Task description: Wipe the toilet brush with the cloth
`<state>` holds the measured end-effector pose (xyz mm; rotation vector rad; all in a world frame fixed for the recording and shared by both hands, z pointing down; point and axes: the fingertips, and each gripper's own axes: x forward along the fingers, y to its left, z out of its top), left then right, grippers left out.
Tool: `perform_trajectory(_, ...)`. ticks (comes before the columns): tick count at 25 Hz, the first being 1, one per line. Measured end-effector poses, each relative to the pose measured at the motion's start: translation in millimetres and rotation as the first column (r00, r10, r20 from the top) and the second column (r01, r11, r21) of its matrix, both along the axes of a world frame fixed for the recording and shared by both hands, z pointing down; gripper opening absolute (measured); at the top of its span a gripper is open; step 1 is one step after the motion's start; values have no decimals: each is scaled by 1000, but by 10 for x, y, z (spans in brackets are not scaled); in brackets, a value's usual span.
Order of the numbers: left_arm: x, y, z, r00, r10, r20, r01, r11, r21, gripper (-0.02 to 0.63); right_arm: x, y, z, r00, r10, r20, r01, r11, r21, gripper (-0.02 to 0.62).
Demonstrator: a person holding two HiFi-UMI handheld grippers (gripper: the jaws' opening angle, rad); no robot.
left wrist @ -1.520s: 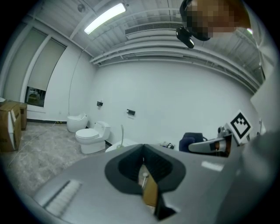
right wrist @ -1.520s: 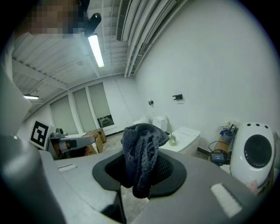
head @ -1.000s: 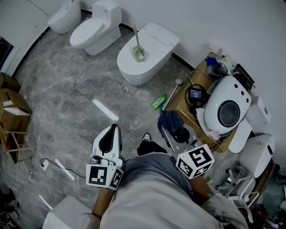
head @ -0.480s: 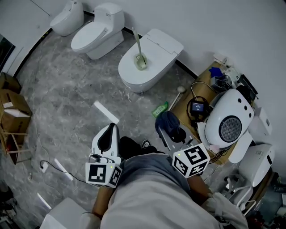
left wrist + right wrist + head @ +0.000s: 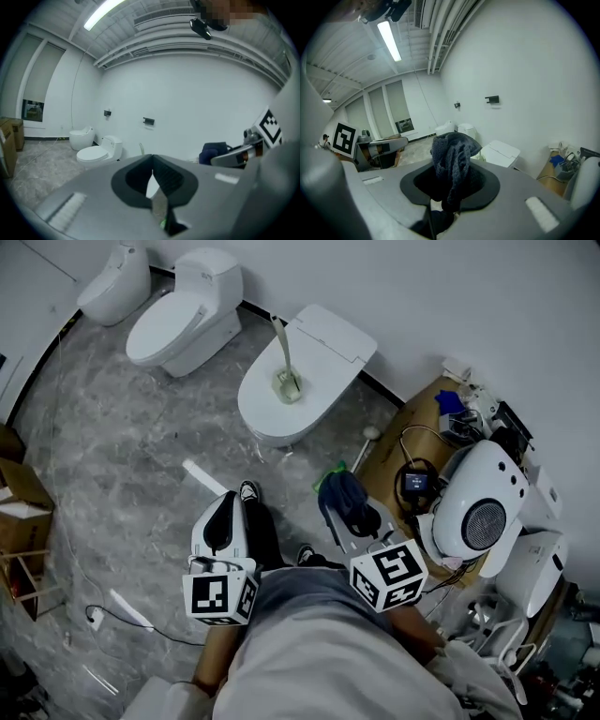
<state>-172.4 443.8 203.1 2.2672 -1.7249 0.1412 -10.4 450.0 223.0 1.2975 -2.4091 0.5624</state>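
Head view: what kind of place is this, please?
Probably a test or display room, not a home bathroom: three toilets stand along one wall, with cardboard boxes at the left and cabled equipment at the right.

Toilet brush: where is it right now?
In the head view, top centre, the brush stands on the nearest toilet.

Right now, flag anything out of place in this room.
The brush stands upright on top of the toilet, not on the floor. A green bottle lies on the floor near that toilet. The cloth hangs bunched from the right gripper, which is shut on it.
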Motion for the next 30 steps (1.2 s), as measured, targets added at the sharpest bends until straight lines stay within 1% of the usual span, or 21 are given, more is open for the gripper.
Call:
perform_trajectory(5,-180,-774,-162,997,79,-17,-78,996,34,0,-188,-570,-44,998,70,-6,-70,997,-14,87)
perform_trajectory(8,-317,-1142,-255,992,121,-27,-120,992,39,0,-324,-832,-92,994,109,-10,-109,994,-27,87)
perform_trajectory(12,-497,-1582,-321,983,180,-36,-178,983,45,0,-498,-1173,-146,987,156,-24,-157,987,-22,87)
perform_trajectory(16,-596,-1922,-302,969,239,-65,-236,971,48,0,-626,-1441,-160,978,205,-30,-205,978,-19,87)
perform_trajectory(19,-644,-2154,-296,949,302,-85,-299,953,51,0,-740,-1620,-181,972,233,-37,-234,972,-13,87)
perform_trajectory(21,-669,-2298,-292,939,334,-86,-330,942,52,0,-796,-1720,-184,967,252,-39,-252,968,-10,87)
perform_trajectory(23,-702,-2429,-305,934,348,-77,-344,937,60,0,-841,-1803,-177,963,266,-44,-267,964,-8,87)
perform_trajectory(26,-757,-2614,-336,934,351,-71,-346,935,72,0,-904,-1912,-158,958,280,-54,-281,960,-7,87)
perform_trajectory(30,-723,-2850,-271,930,362,-69,-358,932,56,0,-928,-2070,-135,956,290,-45,-291,957,-9,87)
